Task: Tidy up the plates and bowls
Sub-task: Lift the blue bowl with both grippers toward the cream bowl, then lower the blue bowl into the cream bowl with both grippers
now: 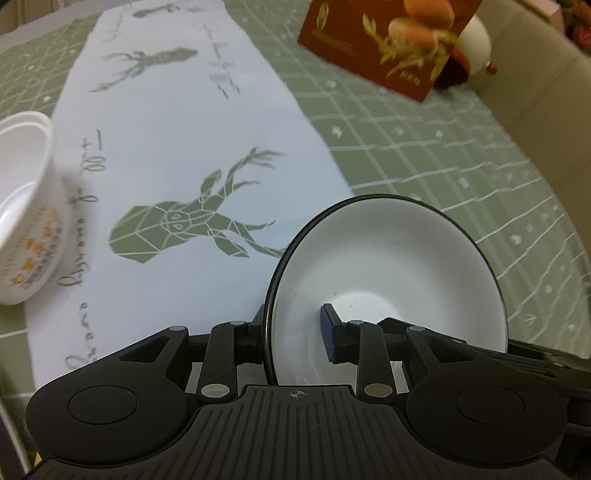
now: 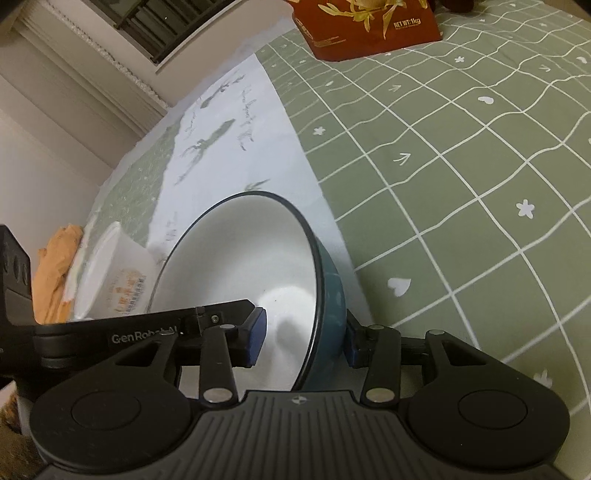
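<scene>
From my left gripper the blue bowl sits straight ahead and slightly right, its near rim running up between my fingers. One finger is outside the wall on my left, the blue pad of the other inside the white hollow. The jaws stand narrowly apart across the rim; whether both pads actually press on the wall I cannot tell.

From my right gripper the same bowl lies ahead and left, tilted, its far rim higher than the near one. The right rim passes between these fingers: the left pad is inside the bowl with a clear gap to the wall, the right pad against the teal outside. These jaws are partly apart, straddling the wall rather than clamped on it.

A white patterned bowl stands well off to my left, on the pale deer-print runner. A red-brown box lies far ahead on the green checked cloth.
</scene>
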### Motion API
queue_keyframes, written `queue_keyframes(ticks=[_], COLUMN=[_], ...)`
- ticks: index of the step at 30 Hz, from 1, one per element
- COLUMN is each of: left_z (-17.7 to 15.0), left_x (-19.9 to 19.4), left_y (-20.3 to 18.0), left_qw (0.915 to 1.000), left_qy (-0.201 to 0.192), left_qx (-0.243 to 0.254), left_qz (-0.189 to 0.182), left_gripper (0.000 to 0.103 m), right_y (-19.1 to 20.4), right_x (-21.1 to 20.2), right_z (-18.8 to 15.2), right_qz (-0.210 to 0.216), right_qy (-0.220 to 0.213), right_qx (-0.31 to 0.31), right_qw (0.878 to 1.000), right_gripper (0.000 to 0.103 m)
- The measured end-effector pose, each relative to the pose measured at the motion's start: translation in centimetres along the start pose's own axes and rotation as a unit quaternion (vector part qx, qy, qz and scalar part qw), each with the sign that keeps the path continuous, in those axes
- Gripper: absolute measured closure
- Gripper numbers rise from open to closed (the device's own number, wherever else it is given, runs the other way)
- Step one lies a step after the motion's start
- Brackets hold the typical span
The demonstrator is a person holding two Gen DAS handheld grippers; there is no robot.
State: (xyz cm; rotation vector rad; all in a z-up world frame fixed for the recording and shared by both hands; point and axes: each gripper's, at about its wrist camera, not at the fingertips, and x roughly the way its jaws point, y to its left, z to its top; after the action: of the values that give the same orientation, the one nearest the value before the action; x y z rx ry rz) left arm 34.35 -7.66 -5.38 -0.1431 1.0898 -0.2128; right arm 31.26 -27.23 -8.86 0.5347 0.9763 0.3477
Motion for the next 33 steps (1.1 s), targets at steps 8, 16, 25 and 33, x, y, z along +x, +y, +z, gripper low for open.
queue_keyframes(ticks=[8,16,25,33], left_z=[-1.2,-7.1,-11.5,-12.1], left_x=[-9.8,-14.3,-11.6,-10.4], left_y=[1.5,6.5,10.4,11.9], left_qw=[0.9991,0.9986,0.9966,0.9962], left_qy=[-0.041,-0.043,-0.02,-0.03], left_qx=[0.007,-0.03,-0.072,-0.074], left_qz=[0.007,0.011,-0.033,-0.035], left_gripper=[0.072,0.067,0.067,0.07], right_y=[6.0,13.3,14.0,12.9], right_x=[-4.4,-5.5,-3.2,-0.3], right_z=[-0.8,-5.1,-9.3,-9.7], right_qz=[0.049,0.048,0.0,0.008], right_qy=[-0.024,0.006,0.046,0.066], right_qx=[0.003,-0.056,-0.073,-0.063], right_qw=[0.999,0.997,0.996,0.996], right_gripper=[0.058,0.055,0.055,0.055])
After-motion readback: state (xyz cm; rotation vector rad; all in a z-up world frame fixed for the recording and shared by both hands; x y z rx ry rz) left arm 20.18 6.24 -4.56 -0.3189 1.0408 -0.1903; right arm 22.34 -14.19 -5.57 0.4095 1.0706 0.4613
